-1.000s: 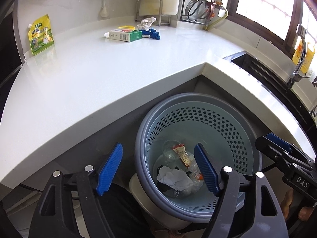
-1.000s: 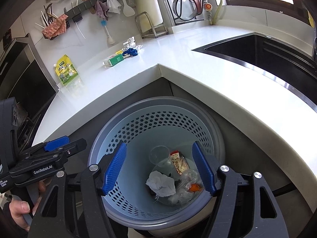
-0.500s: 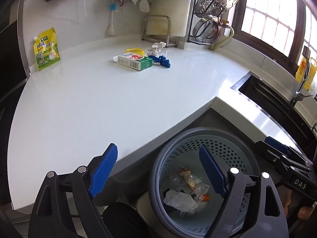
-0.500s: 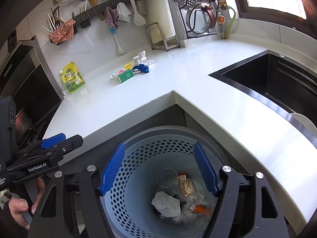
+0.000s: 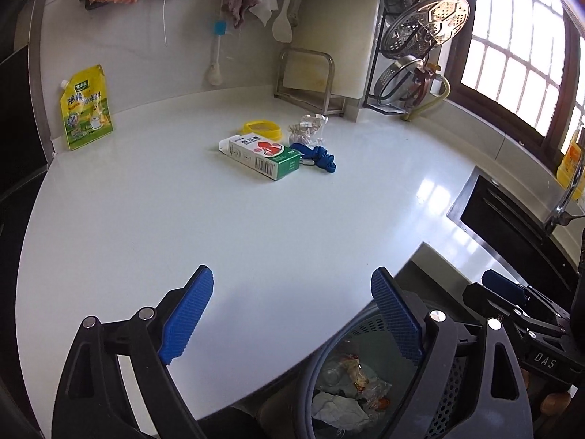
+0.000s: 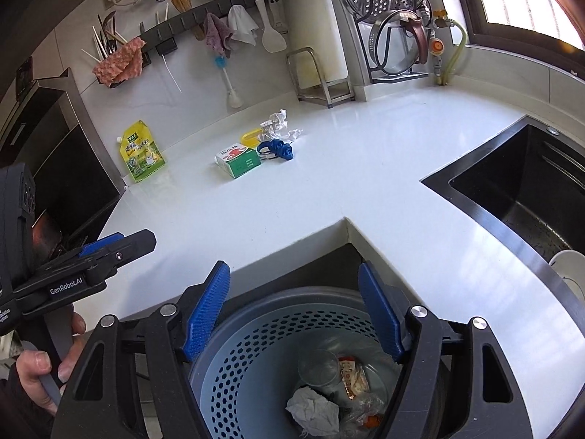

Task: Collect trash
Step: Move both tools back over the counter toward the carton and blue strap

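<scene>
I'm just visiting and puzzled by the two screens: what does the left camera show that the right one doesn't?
Only the left view: the window panes and an orange bottle by the tap. Only the right view: the sink interior, chopsticks on the wall, and a hand gripping the left tool. Both: the carton, blue cord, crumpled wrapper, yellow pouch and bin.

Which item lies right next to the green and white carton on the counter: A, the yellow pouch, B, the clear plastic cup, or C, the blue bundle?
C: the blue bundle lies against the carton on the counter, far from the pouch.
</scene>
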A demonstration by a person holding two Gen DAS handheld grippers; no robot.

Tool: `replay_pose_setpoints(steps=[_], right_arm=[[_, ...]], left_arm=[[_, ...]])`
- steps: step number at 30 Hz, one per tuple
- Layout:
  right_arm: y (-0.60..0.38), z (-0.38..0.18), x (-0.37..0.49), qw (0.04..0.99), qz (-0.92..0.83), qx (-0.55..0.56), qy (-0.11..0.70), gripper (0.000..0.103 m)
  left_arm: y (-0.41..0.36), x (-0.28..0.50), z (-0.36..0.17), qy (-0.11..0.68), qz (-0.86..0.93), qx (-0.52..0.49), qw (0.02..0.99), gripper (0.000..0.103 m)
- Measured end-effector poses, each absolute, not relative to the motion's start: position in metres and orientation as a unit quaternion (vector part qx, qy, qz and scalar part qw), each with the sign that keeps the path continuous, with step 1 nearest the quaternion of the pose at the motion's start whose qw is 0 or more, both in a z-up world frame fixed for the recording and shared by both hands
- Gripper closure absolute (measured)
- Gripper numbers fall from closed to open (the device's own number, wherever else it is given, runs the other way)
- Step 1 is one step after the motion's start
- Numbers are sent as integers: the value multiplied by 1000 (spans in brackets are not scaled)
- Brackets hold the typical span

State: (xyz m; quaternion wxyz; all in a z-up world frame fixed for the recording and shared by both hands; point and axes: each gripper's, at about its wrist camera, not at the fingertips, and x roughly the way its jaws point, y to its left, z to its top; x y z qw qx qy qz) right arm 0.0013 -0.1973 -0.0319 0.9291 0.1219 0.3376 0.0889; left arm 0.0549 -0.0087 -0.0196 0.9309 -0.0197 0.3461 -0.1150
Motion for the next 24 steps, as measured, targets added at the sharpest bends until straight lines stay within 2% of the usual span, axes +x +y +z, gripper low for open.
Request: replay_pose_setpoints(steps=[24], right_arm=[[-180, -14, 152, 923, 134, 78, 353, 33]], left_arm=[[10, 171, -6, 335, -56, -44, 939, 12]])
